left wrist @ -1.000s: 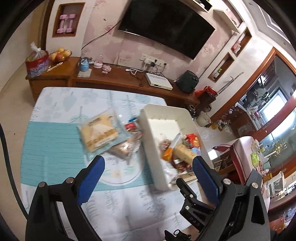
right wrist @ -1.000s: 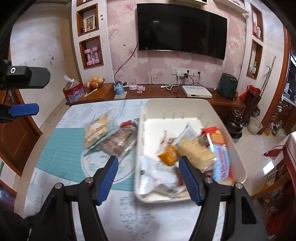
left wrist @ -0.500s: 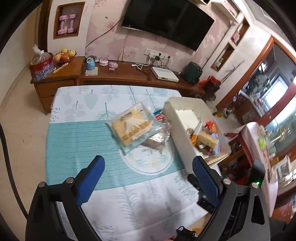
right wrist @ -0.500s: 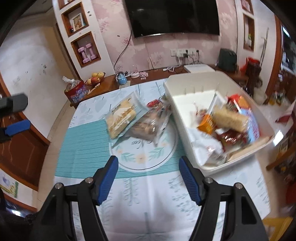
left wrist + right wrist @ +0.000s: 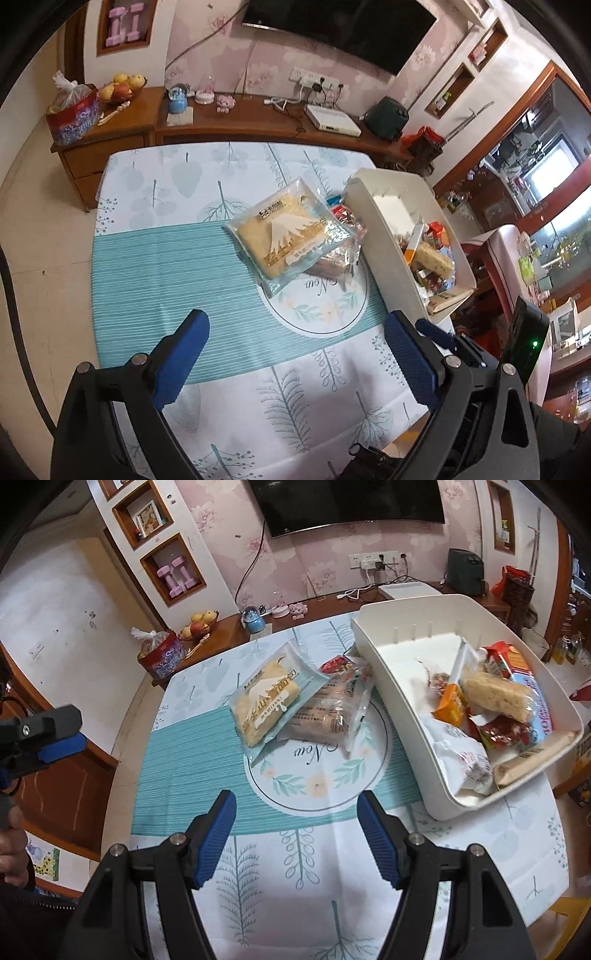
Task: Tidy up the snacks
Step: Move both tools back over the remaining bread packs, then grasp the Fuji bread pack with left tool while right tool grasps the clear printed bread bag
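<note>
Two blue-padded tongs, left [image 5: 295, 354] and right [image 5: 297, 834], were held released above the leaf-patterned table [image 5: 295, 904]; a cream plastic bin [image 5: 388, 664] was filled with snacks.

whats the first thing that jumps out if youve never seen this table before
Probably the white bin at the right side of the table, its near end heaped with bright snack packets. Next is the yellow bread packet at the table's middle, lying partly over a clear biscuit packet on the round floral mat. In the foreground, the blue-padded right gripper and left gripper are both open and empty.
</note>
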Available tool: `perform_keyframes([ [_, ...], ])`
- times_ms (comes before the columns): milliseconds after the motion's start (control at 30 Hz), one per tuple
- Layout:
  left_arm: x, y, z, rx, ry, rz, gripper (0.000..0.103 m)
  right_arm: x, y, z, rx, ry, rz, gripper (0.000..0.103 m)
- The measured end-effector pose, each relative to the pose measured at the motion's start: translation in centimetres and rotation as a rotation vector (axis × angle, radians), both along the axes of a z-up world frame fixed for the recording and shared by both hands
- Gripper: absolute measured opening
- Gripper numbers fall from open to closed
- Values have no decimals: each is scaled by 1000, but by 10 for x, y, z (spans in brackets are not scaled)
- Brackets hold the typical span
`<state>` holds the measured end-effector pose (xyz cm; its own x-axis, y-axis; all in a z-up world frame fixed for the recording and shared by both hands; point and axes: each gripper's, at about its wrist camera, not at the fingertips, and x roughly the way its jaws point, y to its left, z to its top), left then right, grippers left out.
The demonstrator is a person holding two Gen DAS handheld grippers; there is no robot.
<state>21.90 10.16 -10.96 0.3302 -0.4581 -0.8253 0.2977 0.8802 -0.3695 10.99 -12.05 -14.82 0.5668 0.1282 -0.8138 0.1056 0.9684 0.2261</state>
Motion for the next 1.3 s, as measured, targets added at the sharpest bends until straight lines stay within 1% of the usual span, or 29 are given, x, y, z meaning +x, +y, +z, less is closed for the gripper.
perform_keyframes([
  [133, 23, -9, -4, 42, 14, -56, 95, 14, -1, -5, -16, -17, 11, 68],
  [200, 38, -15, -8, 47, 29, -95, 95, 21, 0, -8, -39, -24, 25, 68],
  [267, 56, -21, -13, 55, 49, -144, 95, 28, 3, -9, -80, -37, 58, 68],
  [400, 87, -36, -23, 82, 58, -247, 95, 36, 14, -14, -201, -61, 164, 68],
  [500, 114, -48, -35, 103, 69, -336, 95, 43, 16, -23, -255, -53, 212, 68],
  [633, 148, -68, -56, 151, 87, -485, 95, 53, 17, -30, -316, -37, 243, 68],
  [667, 152, -71, -59, 156, 89, -506, 95, 56, 18, -31, -336, -32, 251, 68],
  [733, 168, -79, -71, 172, 105, -557, 95, 65, 21, -35, -391, 6, 273, 68],
  [767, 174, -82, -76, 176, 116, -573, 95, 69, 22, -37, -403, 21, 284, 68],
  [900, 200, -96, -95, 165, 168, -654, 95, 83, 29, -42, -451, 36, 348, 68],
  [1033, 221, -114, -116, 127, 250, -744, 95, 96, 41, -51, -529, 53, 420, 68],
  [1200, 238, -133, -149, 107, 347, -791, 95, 109, 47, -62, -564, 92, 462, 68],
  [1267, 242, -139, -162, 95, 396, -813, 95, 115, 47, -67, -578, 114, 467, 68],
  [1300, 243, -142, -170, 101, 422, -829, 95, 117, 47, -68, -580, 121, 469, 68],
])
